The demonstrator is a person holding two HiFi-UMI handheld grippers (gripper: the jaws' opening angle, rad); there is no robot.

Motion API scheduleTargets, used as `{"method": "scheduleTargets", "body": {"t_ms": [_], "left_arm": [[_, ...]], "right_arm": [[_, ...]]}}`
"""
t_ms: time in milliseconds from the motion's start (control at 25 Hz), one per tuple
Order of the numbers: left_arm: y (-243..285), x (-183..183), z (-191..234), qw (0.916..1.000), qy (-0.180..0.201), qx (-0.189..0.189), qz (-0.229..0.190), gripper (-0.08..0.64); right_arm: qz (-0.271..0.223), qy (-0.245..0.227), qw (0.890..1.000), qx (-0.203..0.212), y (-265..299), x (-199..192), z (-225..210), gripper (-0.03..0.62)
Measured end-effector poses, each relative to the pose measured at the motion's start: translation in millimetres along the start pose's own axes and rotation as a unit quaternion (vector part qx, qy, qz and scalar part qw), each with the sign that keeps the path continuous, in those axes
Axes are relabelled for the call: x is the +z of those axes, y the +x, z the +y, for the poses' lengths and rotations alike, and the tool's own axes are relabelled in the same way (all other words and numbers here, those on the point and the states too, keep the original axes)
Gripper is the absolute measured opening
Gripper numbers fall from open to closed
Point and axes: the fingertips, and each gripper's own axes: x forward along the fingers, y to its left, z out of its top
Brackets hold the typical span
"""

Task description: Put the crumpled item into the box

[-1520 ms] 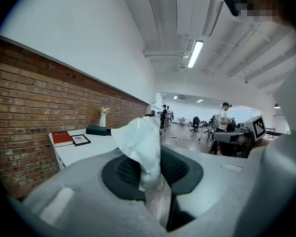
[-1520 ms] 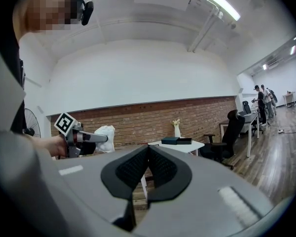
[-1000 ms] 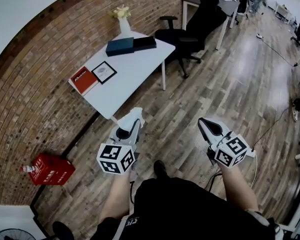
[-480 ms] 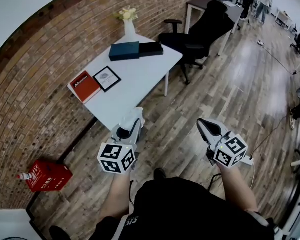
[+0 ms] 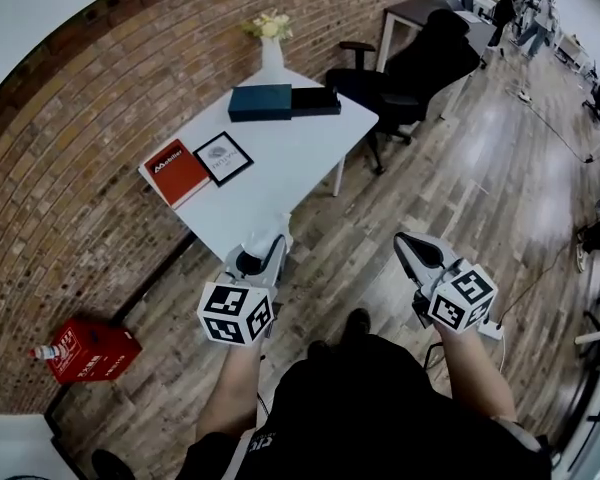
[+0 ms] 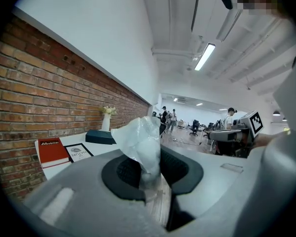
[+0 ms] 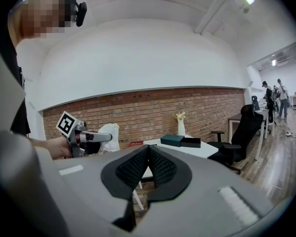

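My left gripper is shut on a crumpled white plastic item, held just off the near corner of the white table. In the left gripper view the crumpled item sticks up out of the pinched left gripper. A dark teal box lies at the table's far end, next to a black piece. The box also shows in the right gripper view. My right gripper is shut with nothing in it, over the wood floor. In its own view the right gripper has its pads touching.
A red book and a framed picture lie on the table's left end. A vase of flowers stands behind the box. A black office chair sits to the right. A red case stands by the brick wall.
The table has come closer and a little to the right in the head view. Both grippers hold the same pose, the left one still pinching the crumpled item.
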Motion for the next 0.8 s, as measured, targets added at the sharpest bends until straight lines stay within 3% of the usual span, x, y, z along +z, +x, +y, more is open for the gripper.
{"method": "scheduleTargets", "body": {"t_ms": [320,800], "left_arm": [[22,3,28,0.9997,-0.005,0.024,0.009,0.083],[144,27,80,0.9967,-0.018,0.073,0.031,0.083]], "right_arm": [[0.008,0.005,0.999,0.035,50,0,-22,0.0],[0.022,0.039,0.995,0.087,156,12,-137,0.0]]}}
